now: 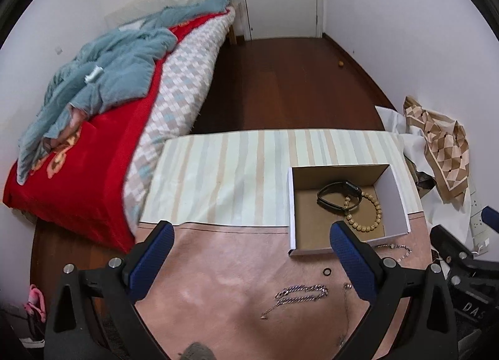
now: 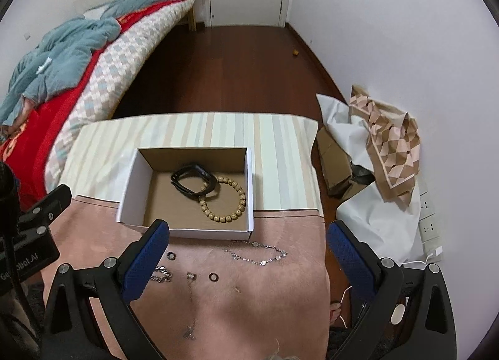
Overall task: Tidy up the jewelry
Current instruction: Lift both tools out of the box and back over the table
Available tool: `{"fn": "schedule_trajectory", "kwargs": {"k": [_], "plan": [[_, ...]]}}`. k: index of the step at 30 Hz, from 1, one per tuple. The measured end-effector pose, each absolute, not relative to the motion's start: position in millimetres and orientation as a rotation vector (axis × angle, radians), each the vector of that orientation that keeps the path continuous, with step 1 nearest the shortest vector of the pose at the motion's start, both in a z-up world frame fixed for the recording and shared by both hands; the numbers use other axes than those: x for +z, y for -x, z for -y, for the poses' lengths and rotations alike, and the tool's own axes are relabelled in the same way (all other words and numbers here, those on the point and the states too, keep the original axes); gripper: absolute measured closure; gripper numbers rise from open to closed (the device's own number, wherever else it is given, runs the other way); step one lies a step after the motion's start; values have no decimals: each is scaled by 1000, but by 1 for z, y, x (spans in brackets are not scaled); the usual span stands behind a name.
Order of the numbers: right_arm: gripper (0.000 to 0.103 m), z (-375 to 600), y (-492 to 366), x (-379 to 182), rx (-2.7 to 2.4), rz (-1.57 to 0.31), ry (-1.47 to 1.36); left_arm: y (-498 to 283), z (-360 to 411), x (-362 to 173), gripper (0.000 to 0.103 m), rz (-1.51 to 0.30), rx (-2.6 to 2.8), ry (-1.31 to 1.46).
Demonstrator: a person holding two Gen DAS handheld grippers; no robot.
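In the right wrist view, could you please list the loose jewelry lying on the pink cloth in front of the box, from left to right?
Chunky silver chain → small silver ring → black ring → thin silver bracelet.

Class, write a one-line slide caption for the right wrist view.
Open right gripper hovers over chains and rings on the pink cloth; watch and bead bracelet lie in the box.

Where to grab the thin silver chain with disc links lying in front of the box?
Grip the thin silver chain mid-span, coming straight down with the right gripper, fingers straddling it crosswise. It lies flat and stretched sideways on the pink cloth, clear of the box, so a pinch across suits.
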State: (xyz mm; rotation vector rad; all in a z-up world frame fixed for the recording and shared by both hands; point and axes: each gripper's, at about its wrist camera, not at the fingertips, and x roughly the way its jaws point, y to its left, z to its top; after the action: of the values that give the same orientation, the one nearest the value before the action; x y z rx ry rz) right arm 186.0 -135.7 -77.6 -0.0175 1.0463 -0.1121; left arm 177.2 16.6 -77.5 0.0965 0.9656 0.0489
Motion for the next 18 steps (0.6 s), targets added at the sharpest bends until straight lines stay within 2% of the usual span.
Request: {"fn": "schedule_trajectory", "kwargs": {"k": [12,18], "plan": [[0,129,-132,-28,-122,-946,12,-121,-25,-33,1,-885,24,-57],[0,138,-118,-43,-110,-977,-50,-109,-33,-46,1,-893,86,-63]]}}
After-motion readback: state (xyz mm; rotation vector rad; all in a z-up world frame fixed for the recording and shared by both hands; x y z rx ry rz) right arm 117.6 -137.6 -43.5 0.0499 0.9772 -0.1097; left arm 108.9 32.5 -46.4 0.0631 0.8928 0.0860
